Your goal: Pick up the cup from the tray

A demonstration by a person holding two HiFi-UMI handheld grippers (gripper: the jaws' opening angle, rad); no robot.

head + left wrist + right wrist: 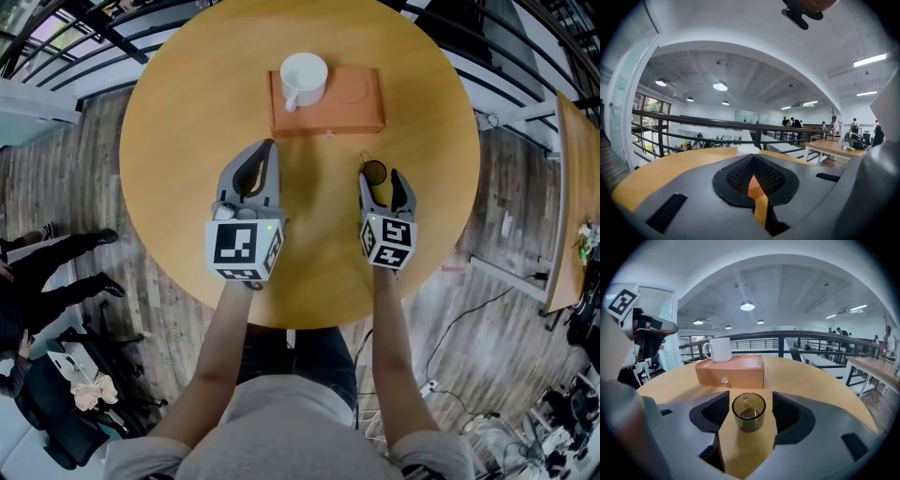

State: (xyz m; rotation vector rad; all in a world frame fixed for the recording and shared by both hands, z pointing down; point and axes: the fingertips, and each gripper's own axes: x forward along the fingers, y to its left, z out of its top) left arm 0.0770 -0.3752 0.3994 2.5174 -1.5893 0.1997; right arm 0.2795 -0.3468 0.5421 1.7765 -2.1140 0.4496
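- The right gripper (379,177) has its jaws apart. A small dark glass cup (748,411) stands upright on the worktop (187,112) in the gap between them, clear of both jaws.
- The left gripper (270,148) has its jaws together with nothing between them; only a thin slit shows in the left gripper view.
- Both grippers are over the worktop's 6 o'clock half, side by side and apart.
- The white cup (303,79) stands upright on the orange tray (356,108), at the tray's 9 o'clock end, and neither gripper touches it.
- From the right jaws the white cup lies off at 11 o'clock, beyond the glass cup; from the left jaws it lies at 1 o'clock.
- The tray sits at the worktop's 12 o'clock side, and a round hollow marks its 3 o'clock end.
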